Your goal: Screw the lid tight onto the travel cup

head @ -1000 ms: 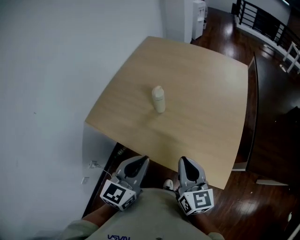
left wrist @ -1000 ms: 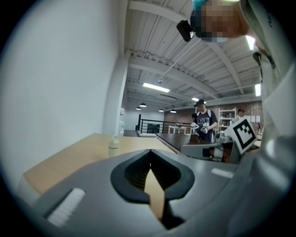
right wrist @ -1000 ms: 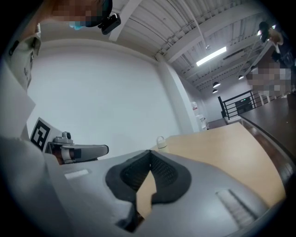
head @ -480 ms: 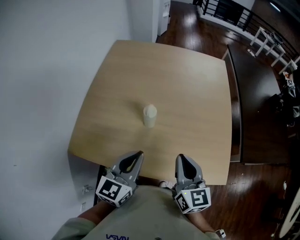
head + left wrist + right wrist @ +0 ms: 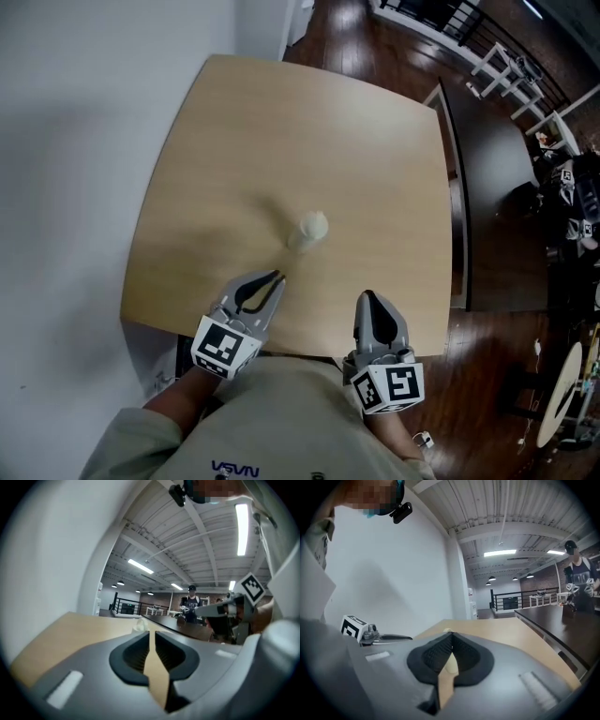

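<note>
Left gripper [image 5: 274, 278], moved nearer the seemingly lidded cup [image 5: 311, 229], just cracked open, empty; right gripper [image 5: 367, 297] closed.

The cup [image 5: 311, 228] stands near the middle of the table [image 5: 234, 131]. A wall [image 5: 66, 141] runs along the table's left side. A second table [image 5: 492, 187] lies just beside it on the right. A railing [image 5: 441, 14] stands behind both.

Both my gripper views are fisheye, bent hard toward the rim and black in the corners, with the grey foreground nearest each lens soft and the background beyond sharper. Light falls from ceiling strips [image 5: 242, 527], one glaring white. In my head view the table [image 5: 234, 122] is evenly lit, shadows faint, the cup [image 5: 310, 228] slightly blurred.
</note>
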Motion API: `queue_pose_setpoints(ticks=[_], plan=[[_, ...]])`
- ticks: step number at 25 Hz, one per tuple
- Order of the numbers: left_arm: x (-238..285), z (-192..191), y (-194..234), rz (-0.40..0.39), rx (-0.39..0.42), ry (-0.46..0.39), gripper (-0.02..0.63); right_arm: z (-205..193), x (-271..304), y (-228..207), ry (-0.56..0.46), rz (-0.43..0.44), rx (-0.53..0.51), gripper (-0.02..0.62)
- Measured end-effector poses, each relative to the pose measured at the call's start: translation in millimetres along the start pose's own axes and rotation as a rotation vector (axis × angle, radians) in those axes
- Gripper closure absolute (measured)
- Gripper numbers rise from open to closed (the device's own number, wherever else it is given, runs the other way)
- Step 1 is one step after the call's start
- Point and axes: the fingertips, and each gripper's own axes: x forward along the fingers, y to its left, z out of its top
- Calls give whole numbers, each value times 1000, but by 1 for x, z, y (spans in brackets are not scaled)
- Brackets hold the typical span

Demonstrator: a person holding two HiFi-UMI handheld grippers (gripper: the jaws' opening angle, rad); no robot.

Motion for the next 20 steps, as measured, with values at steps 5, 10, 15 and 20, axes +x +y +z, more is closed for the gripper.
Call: queue_pose_setpoints(ticks=[5, 10, 15, 20], plan=[[33, -36, 17, 19, 39, 82, 522, 1, 11, -5, 13, 25, -22, 598], [67, -66, 26, 24, 48, 154, 434, -2, 15, -12, 37, 60, -33, 597], [98, -90, 33, -8, 24, 225, 328, -3, 14, -16, 65, 81, -36, 597], [121, -114, 39, -27, 13, 270, 282, -11, 10, -19, 102, 82, -41, 597]])
